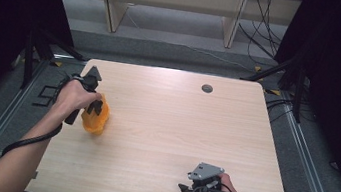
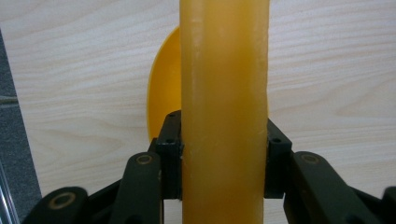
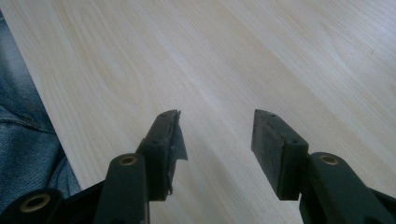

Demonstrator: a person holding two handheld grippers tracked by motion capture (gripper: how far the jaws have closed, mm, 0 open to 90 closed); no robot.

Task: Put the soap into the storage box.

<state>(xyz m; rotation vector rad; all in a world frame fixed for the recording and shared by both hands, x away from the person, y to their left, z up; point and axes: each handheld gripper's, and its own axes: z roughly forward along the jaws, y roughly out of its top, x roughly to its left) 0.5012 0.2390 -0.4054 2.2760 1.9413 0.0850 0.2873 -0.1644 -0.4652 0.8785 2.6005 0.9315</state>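
Left gripper (image 1: 92,106) clamped on orange cup (image 1: 95,120), at left side of table (image 1: 170,121), roughly mid-depth. Left gripper view: pads pressed flat against both sides of cup body (image 2: 225,112), cylinder running straight up between the jaws; flared yellow rim or mouth edge seen behind on the left. Grip taken across the body rather than at the rim, probably for an even bite on the smooth plastic wall and less chance of slipping. Whether cup base rests on the wood or hangs just clear: cannot tell. Cup tilted in high view, apparently lying toward the person's side.

Right gripper (image 1: 184,191) parked at near right edge of table, well apart from cup. Jaws wide, nothing between them, bare wood ahead in right gripper view (image 3: 217,135). Likely held idle, out of the left hand's way. A bit of torn tape or lining hangs off one pad (image 3: 176,140). Denim at left margin of that view.
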